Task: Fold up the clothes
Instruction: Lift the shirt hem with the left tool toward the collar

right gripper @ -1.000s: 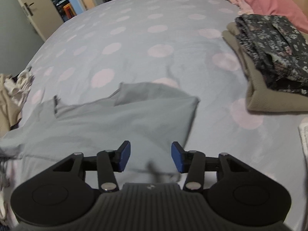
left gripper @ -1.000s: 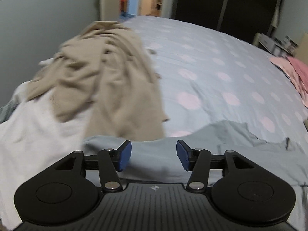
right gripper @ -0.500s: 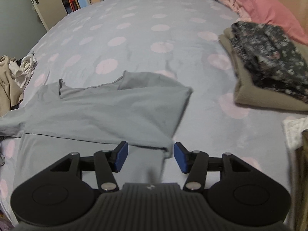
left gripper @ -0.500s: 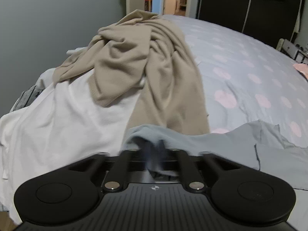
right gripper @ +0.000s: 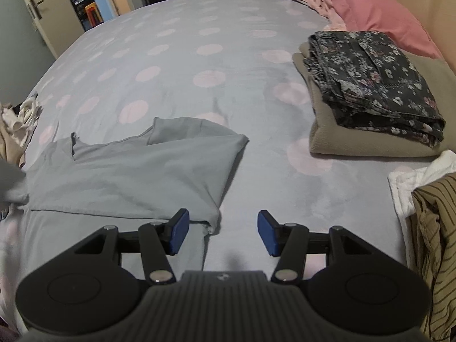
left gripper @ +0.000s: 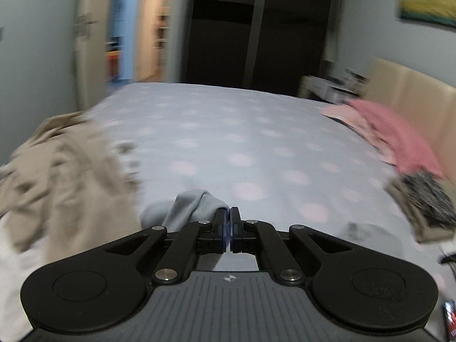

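A light grey shirt lies partly folded on the polka-dot bed, its right side laid over. My left gripper is shut on a bunched end of the grey shirt and holds it lifted above the bed; that view is blurred. My right gripper is open and empty, just above the bed at the shirt's near right corner, with its left fingertip over the shirt's edge.
A beige garment over white cloth lies heaped at the left. A folded stack, dark floral on olive, sits at the right, with a pink pillow behind. A striped garment and white cloth lie at the near right.
My left gripper closed on the shirt's end and has lifted it, swinging right and up. My right gripper stayed open and moved slightly right along the shirt's edge.
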### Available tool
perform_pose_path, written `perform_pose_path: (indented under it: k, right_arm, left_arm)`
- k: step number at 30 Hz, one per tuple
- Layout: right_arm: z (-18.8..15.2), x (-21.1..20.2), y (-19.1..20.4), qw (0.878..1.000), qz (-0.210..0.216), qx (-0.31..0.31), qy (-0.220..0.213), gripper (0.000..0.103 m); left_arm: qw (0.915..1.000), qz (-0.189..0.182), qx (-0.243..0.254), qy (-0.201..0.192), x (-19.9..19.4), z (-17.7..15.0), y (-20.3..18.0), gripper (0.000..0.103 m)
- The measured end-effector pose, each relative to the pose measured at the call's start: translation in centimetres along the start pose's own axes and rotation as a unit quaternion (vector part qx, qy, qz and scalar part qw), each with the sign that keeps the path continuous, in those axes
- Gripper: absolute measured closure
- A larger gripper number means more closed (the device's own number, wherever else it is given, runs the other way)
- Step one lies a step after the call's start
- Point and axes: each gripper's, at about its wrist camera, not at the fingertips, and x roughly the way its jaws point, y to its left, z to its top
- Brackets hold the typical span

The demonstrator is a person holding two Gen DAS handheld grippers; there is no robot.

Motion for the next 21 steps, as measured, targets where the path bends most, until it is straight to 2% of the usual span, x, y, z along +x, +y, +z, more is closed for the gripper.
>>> perform_pose_path:
  k: [5, 7, 9, 10, 14, 16, 21]
  right_arm:
    - [0.2, 0.2, 0.2, 1.000, 0.000, -0.009, 0.003, 0.046]
    - [0.2, 0.3, 0.0, 1.000, -0.001, -0.007, 0.005, 0.046]
    - [0.2, 0.4, -0.2, 1.000, -0.003, -0.004, 0.006, 0.046]
    - [0.2, 0.5, -0.3, 1.000, -0.004, -0.003, 0.007, 0.046]
    - [0.2, 0.9, -0.4, 1.000, -0.005, -0.001, 0.015, 0.046]
    - [0.1, 1.2, -0.3, 1.000, -0.003, -0.001, 0.020, 0.046]
    - [-0.1, 2.1, 0.7, 0.999, 0.000, -0.014, 0.033, 0.045]
  left_arm:
    - [0.9948, -0.075, 0.053, 0.044, 3.0, -0.4, -6.0, 0.101]
    - [0.9914, -0.095, 0.070, 0.056, 3.6, -0.9, -7.6, 0.084]
    - [0.9888, -0.106, 0.084, 0.063, 3.9, -1.4, -8.7, 0.076]
    - [0.9878, -0.109, 0.089, 0.066, 4.0, -1.6, -9.1, 0.076]
    - [0.9872, -0.096, 0.098, 0.082, 4.3, -2.4, -9.2, 0.070]
    - [0.9880, -0.078, 0.097, 0.091, 4.6, -2.9, -8.6, 0.059]
    - [0.9891, -0.035, 0.083, 0.117, 6.1, -4.0, -6.3, 0.055]
